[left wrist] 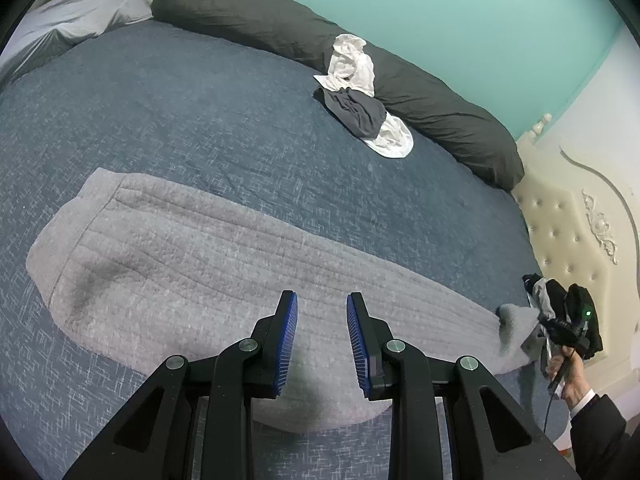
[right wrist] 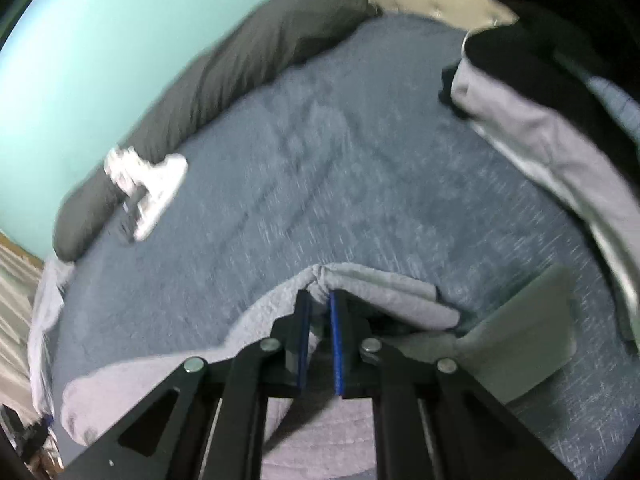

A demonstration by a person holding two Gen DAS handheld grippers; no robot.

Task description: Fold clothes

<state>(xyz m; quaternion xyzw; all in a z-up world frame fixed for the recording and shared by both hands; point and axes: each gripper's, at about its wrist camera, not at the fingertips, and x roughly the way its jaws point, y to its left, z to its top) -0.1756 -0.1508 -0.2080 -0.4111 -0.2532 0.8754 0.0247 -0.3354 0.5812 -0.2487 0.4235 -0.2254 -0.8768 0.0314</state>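
Blue-grey woven bedding [left wrist: 224,120] covers a wide bed set against a turquoise wall, with a long dark grey bolster pillow [left wrist: 280,28] along the far edge and a cream tufted headboard [left wrist: 560,216] at the right. A long grey quilted knit garment [left wrist: 180,264] is laid flat across the near part of the bed, running from the left to the near right.

The left gripper [left wrist: 322,344] is held just above the garment's middle, its blue-padded fingers spread well apart with nothing between them. The right gripper [right wrist: 319,334] is nearly closed, and a bunched end of the garment is pinched between its pads; this is seen at the right edge of the left wrist view, where the cloth is lifted and gathered.

The garment is judged soft, thick and fairly light, limp enough to sag and drape, and unlikely to slip from ribbed pads. A hold is best taken at hems, corners or end edges, where layers can be pinched together.

Open bedding lies far of the garment, giving room for a fold. A crumpled white and dark clothes pile [left wrist: 360,92] rests well apart by the pillow. Dark and pale cloth [right wrist: 560,92] at the right of the right wrist view crowds that side.
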